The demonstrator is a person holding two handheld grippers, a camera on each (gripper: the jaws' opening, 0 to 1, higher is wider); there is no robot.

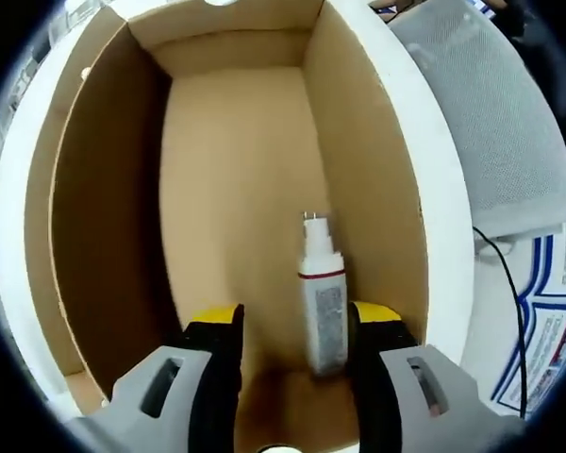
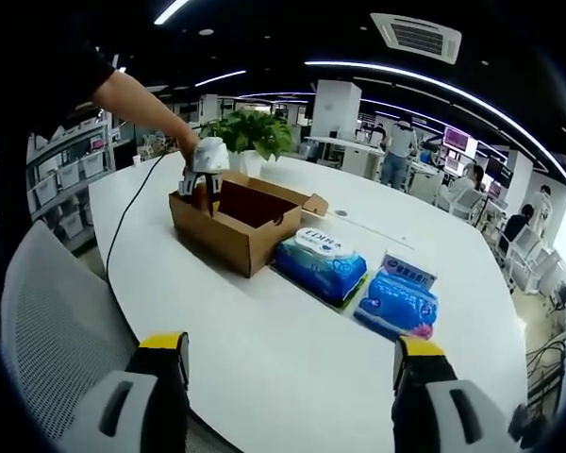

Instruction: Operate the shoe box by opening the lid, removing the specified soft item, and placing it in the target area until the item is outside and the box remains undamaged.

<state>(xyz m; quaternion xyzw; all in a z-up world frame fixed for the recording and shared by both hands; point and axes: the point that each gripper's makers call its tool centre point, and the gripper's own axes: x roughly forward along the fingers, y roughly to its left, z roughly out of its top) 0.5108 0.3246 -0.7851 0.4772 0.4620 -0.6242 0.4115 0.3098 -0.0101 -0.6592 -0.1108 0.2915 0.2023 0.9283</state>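
Reaching my left gripper, jaws spread, into the shoe box, I'd pinch the light, squashy tube mid-body; my right gripper hangs parted, near-side.

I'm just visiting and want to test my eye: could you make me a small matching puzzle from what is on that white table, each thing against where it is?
Things:
1. white tube
2. potted plant
3. two blue wipe packs
4. left gripper

Places:
A. on the table beside the cardboard box
B. lying inside the box
C. reaching into the box
D. behind the box

Pairs: 1-B, 2-D, 3-A, 4-C
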